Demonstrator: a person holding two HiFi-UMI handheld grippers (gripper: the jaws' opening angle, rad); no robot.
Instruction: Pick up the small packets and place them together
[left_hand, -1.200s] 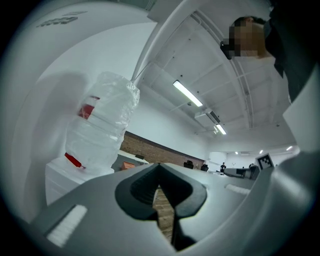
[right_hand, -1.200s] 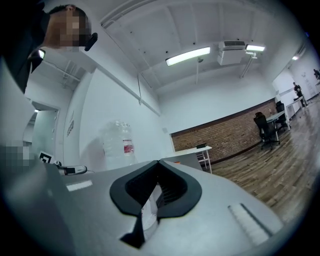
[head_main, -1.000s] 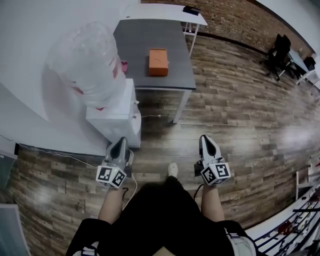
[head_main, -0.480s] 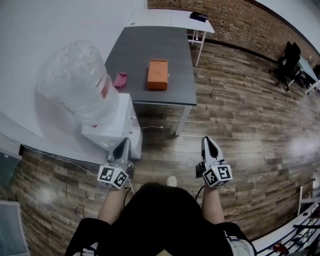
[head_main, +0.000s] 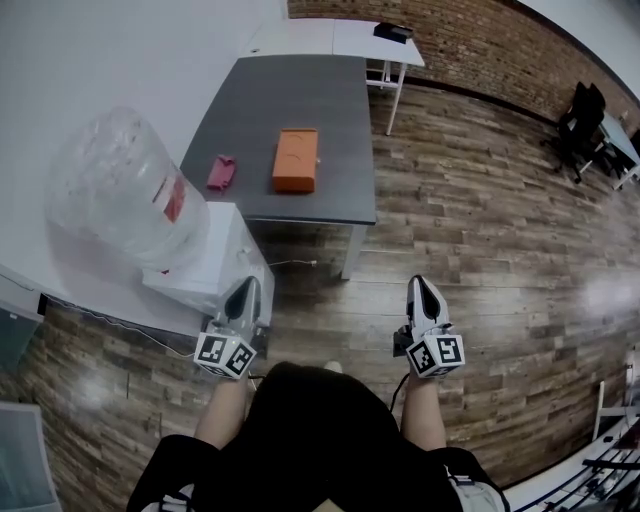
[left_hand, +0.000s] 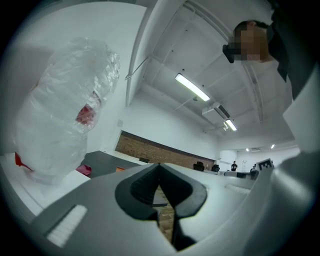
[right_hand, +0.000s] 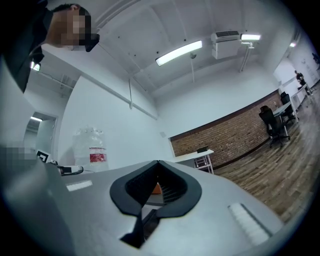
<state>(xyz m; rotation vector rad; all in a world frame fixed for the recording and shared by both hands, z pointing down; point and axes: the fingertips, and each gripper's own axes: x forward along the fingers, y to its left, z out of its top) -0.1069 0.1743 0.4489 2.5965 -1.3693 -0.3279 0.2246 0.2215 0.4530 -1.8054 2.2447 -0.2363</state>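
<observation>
Head view: a person in dark clothing stands on a wood-plank floor (head_main: 500, 230), holding the left gripper (head_main: 244, 285) and the right gripper (head_main: 424, 284) out in front. The two are side by side and point toward a dark grey desk (head_main: 300, 90) well ahead of both. On that desk lie a pink packet (head_main: 221, 172) near the left edge and, just to its right but apart from it, an orange box (head_main: 296, 160). Left gripper view and right gripper view show each pair of jaws brought together at the tips, with nothing held between them. A white water dispenser (head_main: 215, 265) topped by a large clear bottle (head_main: 115, 190) stands against the white wall, beside the left gripper and just in front of the desk. Beyond the dark desk are a white desk (head_main: 320, 38), a brick wall (head_main: 480, 45) and, at far right, a black office chair (head_main: 583, 112).
</observation>
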